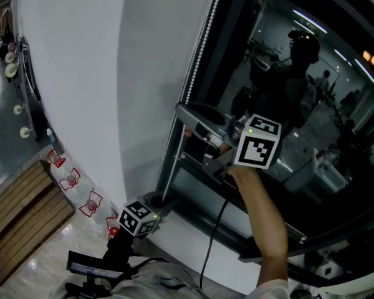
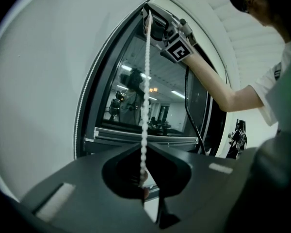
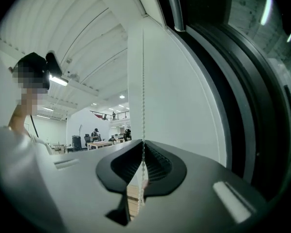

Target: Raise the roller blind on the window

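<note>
1. head view: a white beaded cord (image 1: 197,61) ran along the glossy window (image 1: 287,67) edge at 12 o'clock. the right gripper (image 1: 190,118) was raised on an outstretched forearm, the left gripper (image 1: 154,203) low at 7.
2. left gripper view: matte black jaws were closed tight on the cord.
3. right gripper view: ribbed jaws pinched the same cord.

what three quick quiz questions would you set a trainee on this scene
1. True or false: the left tool is shut on the bead chain.
2. Which tool holds the chain higher up? A) the left one B) the right tool C) both level
3. Fill in: the chain hangs along the edge of the ____.
Key: 1 true. 2 B. 3 window.
</note>
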`<action>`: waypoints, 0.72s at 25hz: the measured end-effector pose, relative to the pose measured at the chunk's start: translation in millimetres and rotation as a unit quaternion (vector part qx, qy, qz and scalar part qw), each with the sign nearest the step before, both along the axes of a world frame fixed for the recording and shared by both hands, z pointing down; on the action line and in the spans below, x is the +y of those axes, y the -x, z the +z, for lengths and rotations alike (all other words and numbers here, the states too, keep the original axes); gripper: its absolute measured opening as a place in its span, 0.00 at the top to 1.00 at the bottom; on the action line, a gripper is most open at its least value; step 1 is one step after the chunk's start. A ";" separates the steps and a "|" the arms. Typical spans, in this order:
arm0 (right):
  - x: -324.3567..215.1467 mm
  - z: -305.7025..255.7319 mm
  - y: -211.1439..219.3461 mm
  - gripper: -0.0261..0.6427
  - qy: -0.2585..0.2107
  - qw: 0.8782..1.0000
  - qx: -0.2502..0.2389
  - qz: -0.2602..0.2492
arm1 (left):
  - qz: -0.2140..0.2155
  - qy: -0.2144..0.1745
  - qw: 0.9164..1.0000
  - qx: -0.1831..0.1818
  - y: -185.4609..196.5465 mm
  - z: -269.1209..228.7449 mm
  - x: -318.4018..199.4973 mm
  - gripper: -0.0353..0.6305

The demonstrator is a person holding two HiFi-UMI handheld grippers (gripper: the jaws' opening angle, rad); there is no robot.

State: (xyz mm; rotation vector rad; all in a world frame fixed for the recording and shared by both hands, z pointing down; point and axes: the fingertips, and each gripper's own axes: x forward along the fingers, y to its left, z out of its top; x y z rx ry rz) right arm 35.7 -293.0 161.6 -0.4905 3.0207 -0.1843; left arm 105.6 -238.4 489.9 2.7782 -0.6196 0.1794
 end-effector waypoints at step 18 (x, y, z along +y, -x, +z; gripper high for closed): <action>16.2 203.5 8.1 0.94 0.142 0.986 0.082 -0.006 | -0.012 0.007 1.000 -0.007 8.6 6.0 -10.4 0.95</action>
